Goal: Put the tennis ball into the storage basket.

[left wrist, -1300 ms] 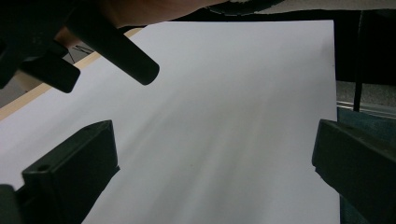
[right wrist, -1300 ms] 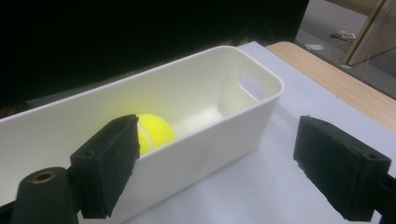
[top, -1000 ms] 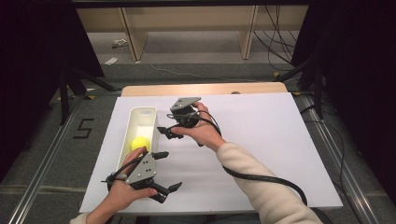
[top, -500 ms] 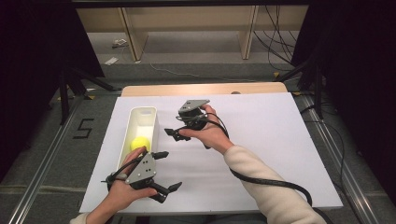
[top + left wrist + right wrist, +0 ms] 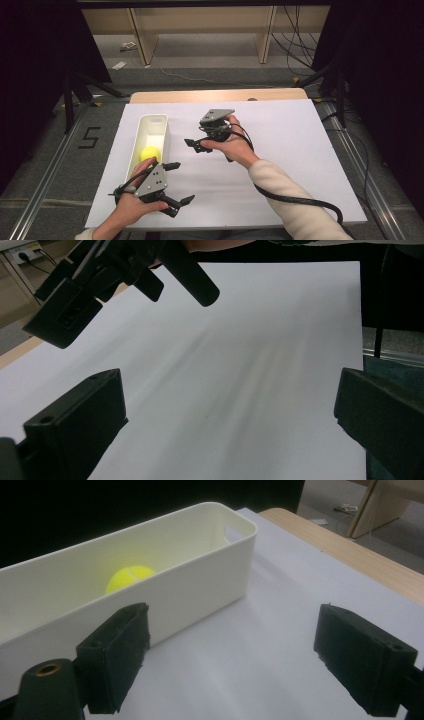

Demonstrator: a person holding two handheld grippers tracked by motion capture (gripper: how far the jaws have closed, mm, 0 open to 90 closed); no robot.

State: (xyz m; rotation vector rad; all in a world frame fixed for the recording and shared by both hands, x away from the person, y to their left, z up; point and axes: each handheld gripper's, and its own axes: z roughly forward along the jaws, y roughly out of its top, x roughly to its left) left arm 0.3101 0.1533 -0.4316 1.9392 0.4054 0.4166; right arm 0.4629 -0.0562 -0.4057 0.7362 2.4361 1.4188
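The right gripper (image 5: 196, 145), jaws spread and empty, hangs over the white sheet (image 5: 280, 150) just beside the white bin (image 5: 155, 125), facing its long wall. The tennis ball (image 5: 130, 577) lies inside that bin. The left gripper (image 5: 175, 182), likewise spread and empty, hovers near the bin's near end.

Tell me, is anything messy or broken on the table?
Nothing stands out. The yellow ball sits inside the white bin, which stands upright and whole on the white table top. Nothing is spilled. The left gripper and right gripper are both open and hold nothing.
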